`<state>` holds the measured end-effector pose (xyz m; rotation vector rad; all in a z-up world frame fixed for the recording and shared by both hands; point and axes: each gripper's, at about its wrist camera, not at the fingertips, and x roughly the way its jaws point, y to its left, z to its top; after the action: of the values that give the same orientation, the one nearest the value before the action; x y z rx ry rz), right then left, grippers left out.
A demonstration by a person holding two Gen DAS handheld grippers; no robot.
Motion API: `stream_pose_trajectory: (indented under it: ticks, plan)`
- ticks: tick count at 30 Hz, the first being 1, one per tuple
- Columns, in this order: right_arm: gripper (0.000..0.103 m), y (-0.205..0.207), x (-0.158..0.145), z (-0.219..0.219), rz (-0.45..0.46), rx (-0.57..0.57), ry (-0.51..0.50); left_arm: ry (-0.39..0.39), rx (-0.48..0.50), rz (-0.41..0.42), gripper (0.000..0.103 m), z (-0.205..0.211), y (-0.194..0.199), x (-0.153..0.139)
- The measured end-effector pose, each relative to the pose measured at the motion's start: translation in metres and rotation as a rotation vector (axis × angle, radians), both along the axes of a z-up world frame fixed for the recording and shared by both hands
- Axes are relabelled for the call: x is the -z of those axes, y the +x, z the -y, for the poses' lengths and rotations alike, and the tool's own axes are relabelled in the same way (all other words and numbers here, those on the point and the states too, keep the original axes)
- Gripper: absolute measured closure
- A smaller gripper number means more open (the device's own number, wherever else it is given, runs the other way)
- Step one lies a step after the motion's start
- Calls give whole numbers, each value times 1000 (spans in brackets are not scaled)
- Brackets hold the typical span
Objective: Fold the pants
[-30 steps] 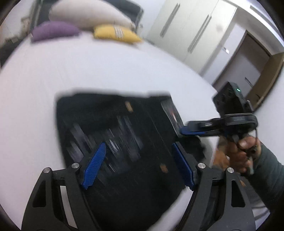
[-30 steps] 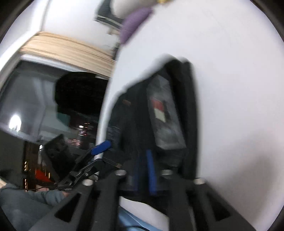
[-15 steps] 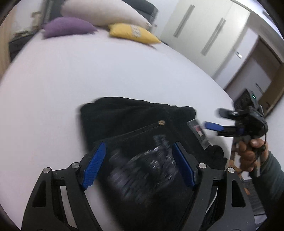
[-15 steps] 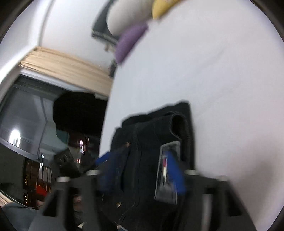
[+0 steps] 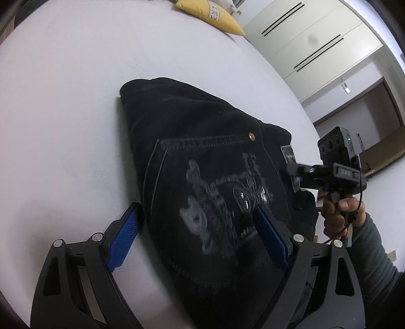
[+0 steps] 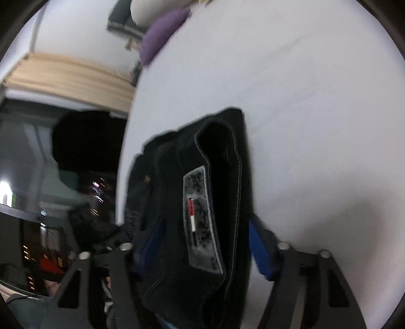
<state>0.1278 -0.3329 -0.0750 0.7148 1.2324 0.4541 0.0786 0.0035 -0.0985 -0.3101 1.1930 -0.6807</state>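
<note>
Left wrist view: pants (image 5: 202,177), black, folded into a compact stack near the bed's (image 5: 63,101) near edge. Left gripper (image 5: 197,240) jaws spread, straddling the stack. Right gripper (image 6: 202,243) jaws spread around the waistband end, not pinching. Step, judged: final squaring; best done by nudging edges flush without lifting layers. Markings: grey pocket graphic, illegible; waistband patch (image 6: 201,220) with red-white bar, text unreadable. Yellow pillow (image 5: 210,15) at far edge.
</note>
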Motion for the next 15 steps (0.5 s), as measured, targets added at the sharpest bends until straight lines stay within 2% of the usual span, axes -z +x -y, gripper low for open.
stream_pose_trajectory:
  ticks: [1, 5, 8, 11, 15]
  plan:
    - [60, 2, 1, -2, -10, 0, -15, 7, 11, -15, 17, 0, 3, 1]
    - [75, -6, -8, -9, 21, -29, -120, 92, 26, -7, 57, 8, 6, -12]
    - [82, -8, -27, -18, 70, -43, -175, 110, 11, 6, 75, 3, 4, -19]
    - [83, -10, -52, -24, 127, -71, -223, 115, 13, 17, 81, -3, 4, -31]
    - [84, 0, -88, -28, 212, -82, -236, 141, -7, 101, 82, -20, 10, -65]
